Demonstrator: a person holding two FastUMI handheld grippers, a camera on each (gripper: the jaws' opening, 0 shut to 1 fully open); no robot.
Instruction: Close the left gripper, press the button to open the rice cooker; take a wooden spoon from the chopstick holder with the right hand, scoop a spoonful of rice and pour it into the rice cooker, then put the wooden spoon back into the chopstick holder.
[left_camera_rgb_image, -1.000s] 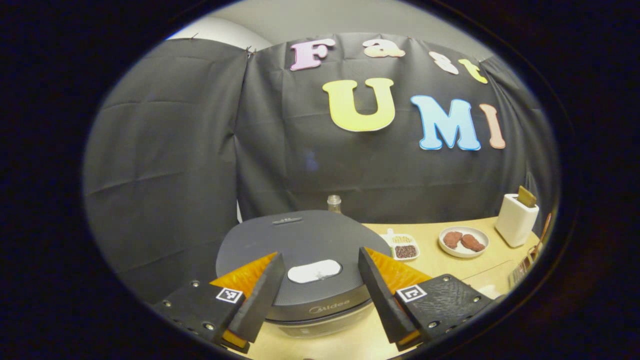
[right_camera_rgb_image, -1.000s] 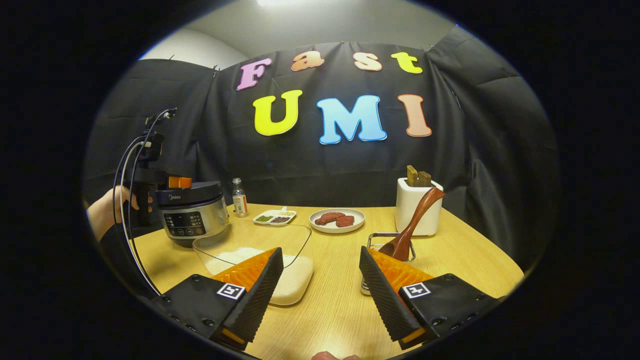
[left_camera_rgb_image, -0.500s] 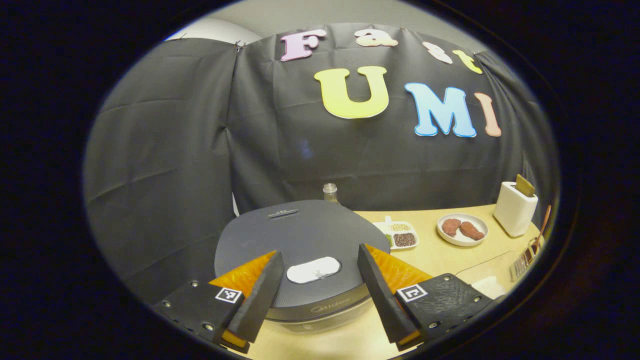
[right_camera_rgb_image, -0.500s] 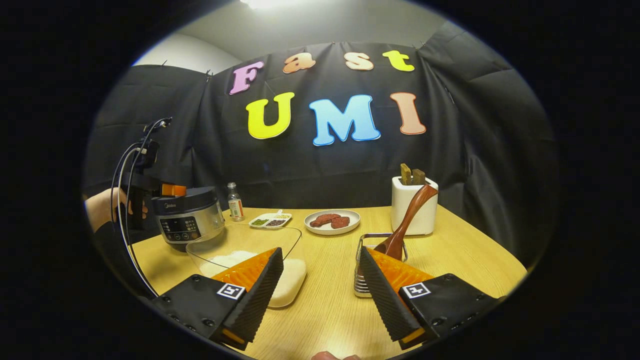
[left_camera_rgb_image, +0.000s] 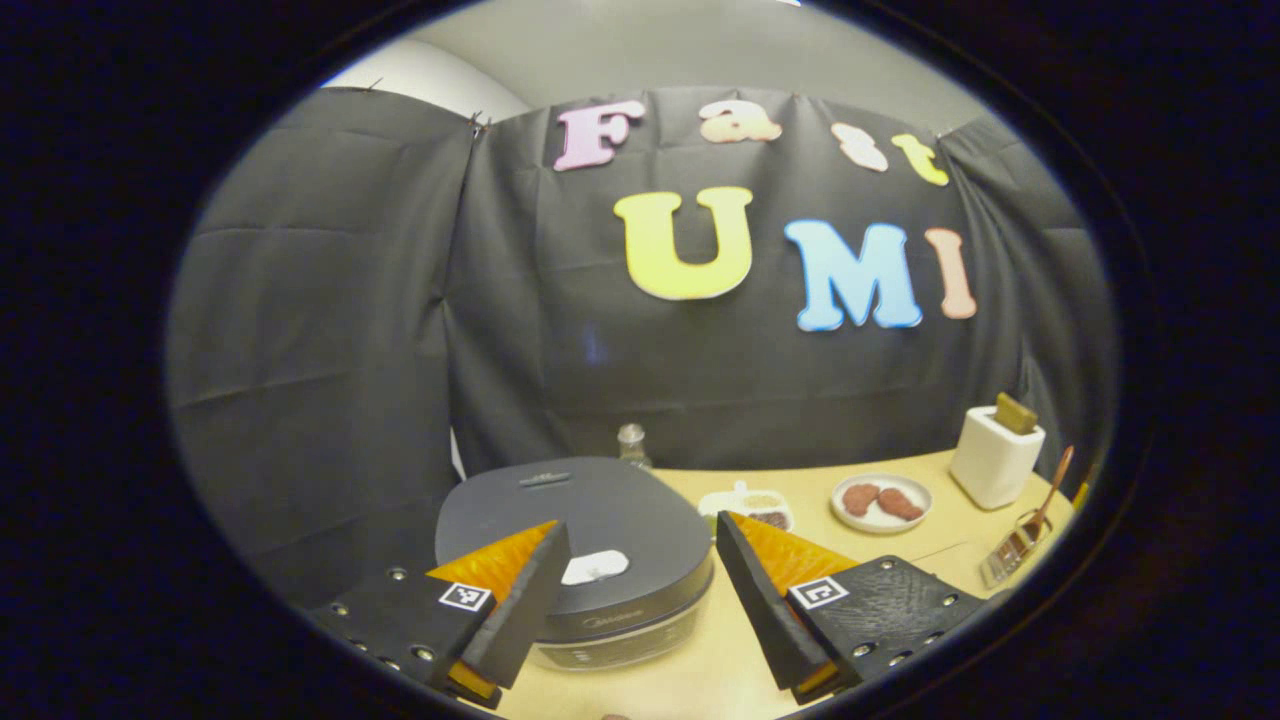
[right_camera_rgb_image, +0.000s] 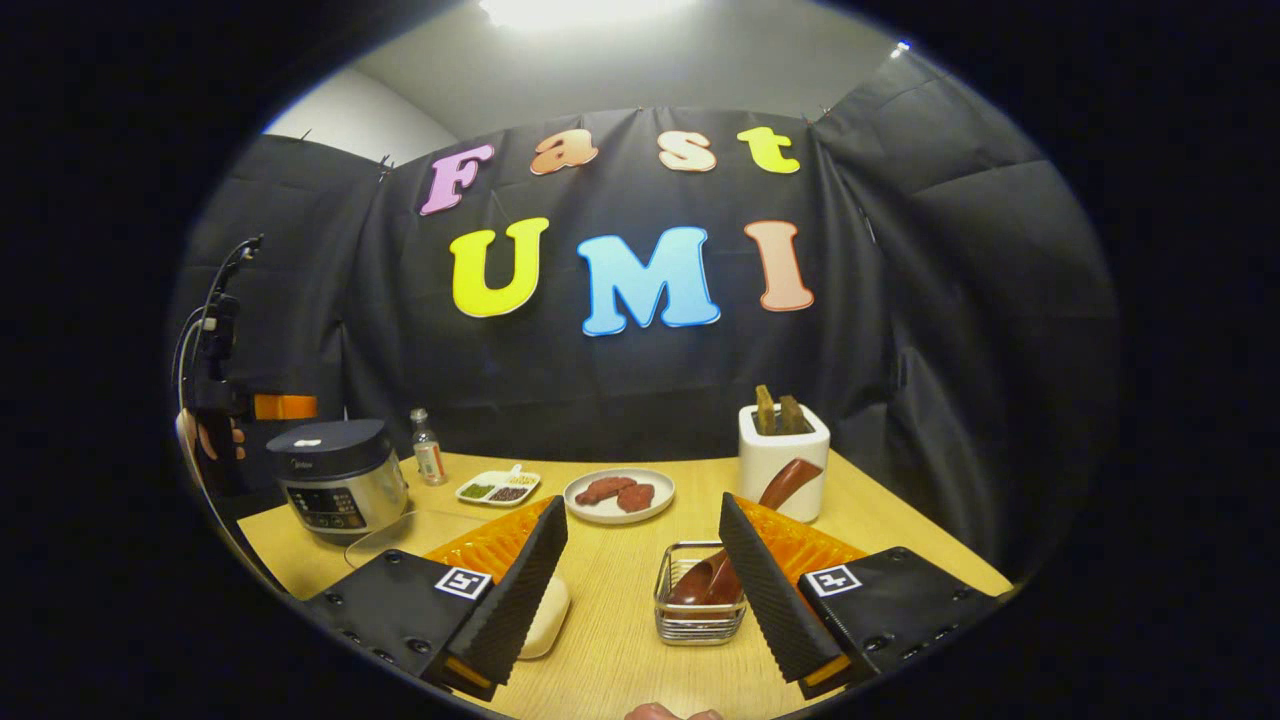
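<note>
Right gripper view: wooden spoon sits in chopstick holder.
Both tongs gape; rice cooker lid shut, now farther off.

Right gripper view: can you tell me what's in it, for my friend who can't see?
An open tool hangs over a wooden table, above a wire chopstick holder with a wooden spoon leaning in it. A closed rice cooker stands far left, a plate of meat and a white toaster behind.
</note>
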